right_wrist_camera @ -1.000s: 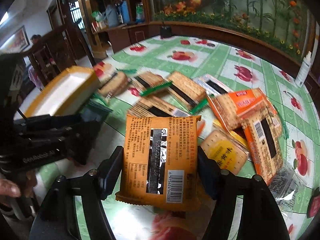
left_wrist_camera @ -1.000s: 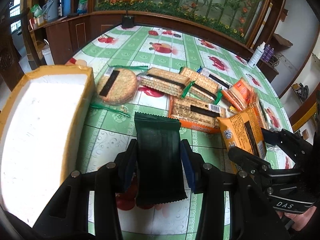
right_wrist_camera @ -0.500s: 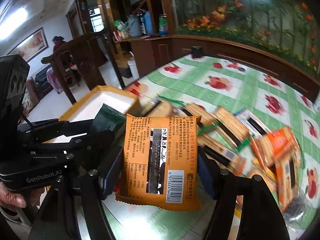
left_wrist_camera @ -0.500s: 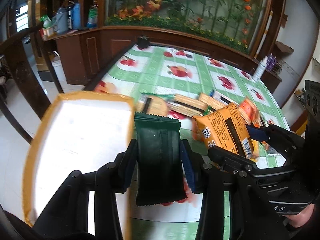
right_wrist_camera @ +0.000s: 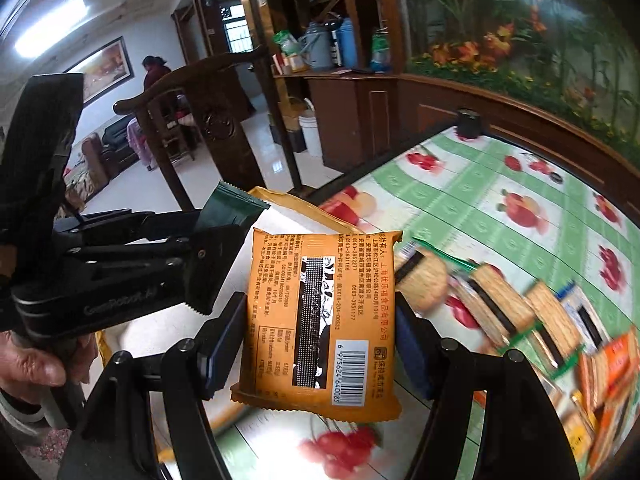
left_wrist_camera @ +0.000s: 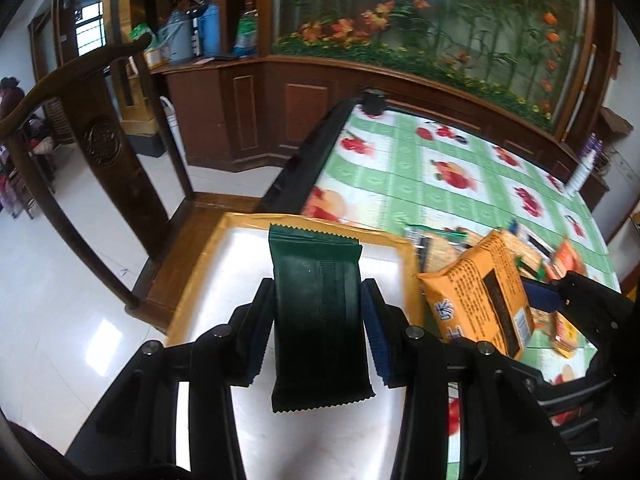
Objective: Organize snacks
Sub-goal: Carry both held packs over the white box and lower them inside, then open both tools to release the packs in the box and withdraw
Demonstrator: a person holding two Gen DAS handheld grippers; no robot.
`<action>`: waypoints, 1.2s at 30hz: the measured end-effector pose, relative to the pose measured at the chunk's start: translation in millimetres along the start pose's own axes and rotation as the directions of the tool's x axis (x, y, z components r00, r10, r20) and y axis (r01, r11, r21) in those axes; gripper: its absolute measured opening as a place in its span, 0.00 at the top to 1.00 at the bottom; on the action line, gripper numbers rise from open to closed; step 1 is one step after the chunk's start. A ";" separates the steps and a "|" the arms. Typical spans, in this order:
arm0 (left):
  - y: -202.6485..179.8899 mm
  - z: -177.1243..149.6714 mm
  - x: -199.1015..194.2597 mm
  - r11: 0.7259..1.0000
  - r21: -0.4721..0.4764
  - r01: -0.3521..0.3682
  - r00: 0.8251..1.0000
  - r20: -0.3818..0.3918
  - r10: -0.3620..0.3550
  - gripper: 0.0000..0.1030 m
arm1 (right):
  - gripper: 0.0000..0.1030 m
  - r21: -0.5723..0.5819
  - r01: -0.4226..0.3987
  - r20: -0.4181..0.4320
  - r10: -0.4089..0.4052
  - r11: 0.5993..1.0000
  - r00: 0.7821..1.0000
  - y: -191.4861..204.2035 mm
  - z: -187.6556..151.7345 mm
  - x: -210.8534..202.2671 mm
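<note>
Hanging over the white-floored, yellow-rimmed box (left_wrist_camera: 408, 276), the dark green snack packet (left_wrist_camera: 318, 312) is pinched between the left gripper (left_wrist_camera: 318, 340)'s closed-in jaws. Right of it, the orange packet (right_wrist_camera: 320, 316) is clamped, barcode side up, in the right gripper (right_wrist_camera: 320, 344). Farther right, loose biscuit packs (right_wrist_camera: 504, 304) blur on the fruit-print tablecloth (right_wrist_camera: 520, 200); the box's near end is hidden.

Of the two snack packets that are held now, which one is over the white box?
The dark green packet in the left tool: the white box shows behind it. The orange packet hangs beside the box.
</note>
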State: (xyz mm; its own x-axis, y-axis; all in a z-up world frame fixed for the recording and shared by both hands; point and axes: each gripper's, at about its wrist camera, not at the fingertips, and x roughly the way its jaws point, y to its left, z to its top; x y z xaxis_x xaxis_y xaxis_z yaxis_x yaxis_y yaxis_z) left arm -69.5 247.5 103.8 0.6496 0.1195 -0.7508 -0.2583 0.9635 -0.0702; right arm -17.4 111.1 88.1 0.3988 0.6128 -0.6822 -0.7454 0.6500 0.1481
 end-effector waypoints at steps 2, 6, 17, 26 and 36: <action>8.5 2.4 8.2 1.000 -0.008 -0.009 1.000 -0.018 0.009 0.56 | 0.32 -0.003 -0.014 -0.007 0.014 1.000 1.000 3.2 5.9 8.7; 25.1 6.3 32.0 0.999 -0.038 -0.012 0.997 -0.075 0.009 0.56 | 0.32 -0.007 -0.033 -0.030 0.033 0.999 0.999 9.4 16.0 32.1; 56.1 -1.9 80.3 0.995 -0.093 -0.018 0.980 -0.200 -0.001 0.56 | 0.32 0.009 -0.033 -0.150 0.034 0.999 0.988 15.7 22.2 96.5; 64.6 -0.9 76.9 0.987 -0.156 0.024 0.977 -0.207 -0.056 0.34 | 0.28 0.045 -0.019 -0.139 0.025 0.999 0.990 13.5 20.7 88.6; 30.5 6.4 26.1 0.992 -0.114 0.062 0.992 -0.106 -0.074 0.22 | 0.23 0.077 0.073 -0.052 -0.069 0.994 0.996 -39.9 5.4 17.3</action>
State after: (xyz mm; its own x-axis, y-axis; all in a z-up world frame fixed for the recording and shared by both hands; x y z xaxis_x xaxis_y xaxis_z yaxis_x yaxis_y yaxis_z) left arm -55.9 281.5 86.3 0.5871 0.0219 -0.8092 -0.2979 0.9353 -0.1908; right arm 22.1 98.2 74.2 0.4210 0.5421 -0.7273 -0.6706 0.7259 0.1529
